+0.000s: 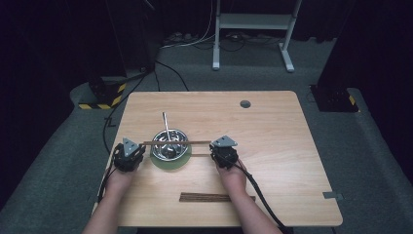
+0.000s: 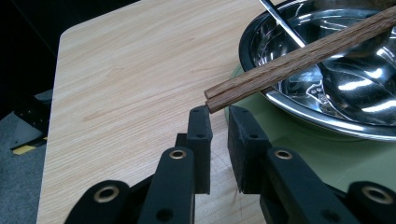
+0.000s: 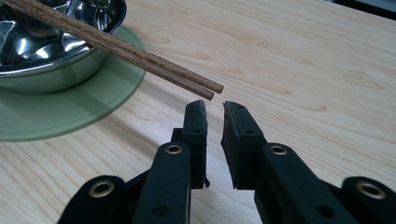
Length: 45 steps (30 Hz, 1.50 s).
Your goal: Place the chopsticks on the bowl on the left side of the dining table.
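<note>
Lying across the steel bowl [image 1: 169, 144], brown wooden chopsticks [image 1: 176, 142] sit beyond both nearly closed, empty jaws.

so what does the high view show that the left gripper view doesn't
The high view adds the whole table, the right tool and a spare pair of chopsticks lying near the person. The left gripper view adds a close look at the left tool: jaws narrowly parted, nothing between them, the near ends of the crossing chopsticks just past their tips. Both show the steel bowl on its green plate, the spoon in it and those chopsticks across the rim.
</note>
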{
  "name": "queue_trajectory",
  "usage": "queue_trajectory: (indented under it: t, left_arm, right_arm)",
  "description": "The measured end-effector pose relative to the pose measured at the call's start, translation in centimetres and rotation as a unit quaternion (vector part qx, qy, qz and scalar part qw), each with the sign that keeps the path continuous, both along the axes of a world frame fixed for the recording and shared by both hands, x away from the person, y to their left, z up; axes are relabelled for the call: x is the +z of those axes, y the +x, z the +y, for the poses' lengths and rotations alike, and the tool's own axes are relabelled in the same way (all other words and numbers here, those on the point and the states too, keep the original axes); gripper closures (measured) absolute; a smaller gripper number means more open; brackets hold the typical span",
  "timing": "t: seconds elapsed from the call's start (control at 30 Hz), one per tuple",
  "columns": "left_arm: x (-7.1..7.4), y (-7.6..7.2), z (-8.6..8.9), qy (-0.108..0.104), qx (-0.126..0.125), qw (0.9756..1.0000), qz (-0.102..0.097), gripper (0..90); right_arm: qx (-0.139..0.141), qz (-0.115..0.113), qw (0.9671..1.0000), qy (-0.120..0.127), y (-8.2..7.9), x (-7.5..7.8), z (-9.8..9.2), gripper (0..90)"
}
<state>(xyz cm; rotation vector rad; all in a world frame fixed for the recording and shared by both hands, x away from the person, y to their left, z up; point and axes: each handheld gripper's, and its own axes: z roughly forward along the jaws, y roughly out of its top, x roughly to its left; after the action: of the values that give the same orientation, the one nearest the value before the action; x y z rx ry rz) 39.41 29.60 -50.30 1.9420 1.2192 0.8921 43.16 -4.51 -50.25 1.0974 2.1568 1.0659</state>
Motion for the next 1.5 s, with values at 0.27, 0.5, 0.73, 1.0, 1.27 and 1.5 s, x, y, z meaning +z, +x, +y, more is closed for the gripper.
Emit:
queue_trajectory:
  t: [0.27,0.5,0.73,1.0,1.27,1.5]
  left_arm:
    - [0.0,0.0,0.0,0.002,-0.002,1.0000,0.002,78.5]
    - [-0.1,0.0,-0.1,-0.001,-0.001,1.0000,0.001,78.4]
    - [-0.1,0.0,0.0,-0.007,0.002,1.0000,0.002,77.4]
    - [-0.1,-0.2,0.1,-0.006,0.011,0.9999,0.004,67.3]
    - [0.2,-1.3,0.6,-0.024,0.018,0.9996,0.003,64.5]
    - [-0.3,-2.9,0.3,-0.031,0.007,0.9993,0.021,56.4]
  right_arm:
    - [0.002,-0.003,1.0000,-0.001,0.0,0.0,0.0,80.4]
    - [0.002,-0.005,1.0000,-0.004,0.0,0.0,0.0,80.8]
    - [0.002,-0.003,1.0000,-0.005,0.0,0.0,0.0,79.8]
    - [-0.001,0.000,1.0000,0.005,-0.4,0.2,-0.4,72.0]
    - [-0.001,-0.001,1.0000,0.007,-1.6,0.4,-2.0,65.9]
    - [-0.004,0.002,1.0000,0.004,-3.4,0.3,-5.0,61.3]
